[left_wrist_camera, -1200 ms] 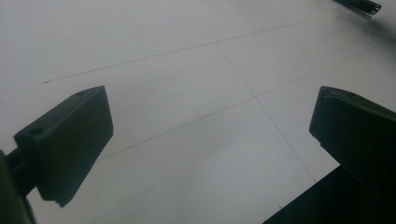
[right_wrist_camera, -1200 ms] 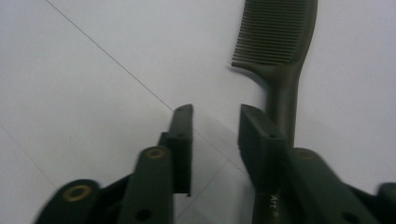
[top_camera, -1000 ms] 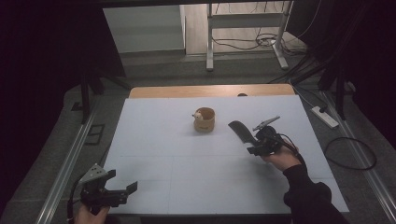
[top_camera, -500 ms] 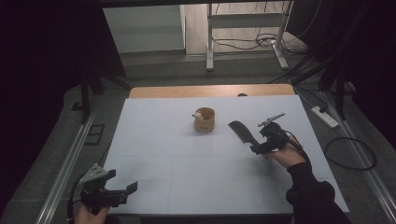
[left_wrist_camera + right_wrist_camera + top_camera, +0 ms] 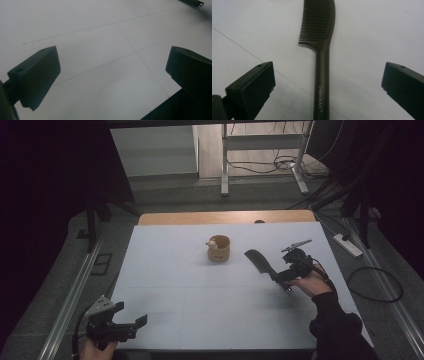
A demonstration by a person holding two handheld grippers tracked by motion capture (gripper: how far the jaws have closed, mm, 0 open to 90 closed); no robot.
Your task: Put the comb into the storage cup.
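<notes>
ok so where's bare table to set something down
The broad left half of the white table, between the wooden cup and the left claw, lies bare, as does the front middle. It is crowded on the right, where the comb lies between the open jaws of the right claw.

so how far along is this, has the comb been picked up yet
Nothing looks done yet: the comb lies flat on the white table. In hand: the right gripper is lined up over its handle, jaws open on either side. Left: closing and lifting. The left gripper waits open at the near edge; the wooden cup stands untouched.
</notes>
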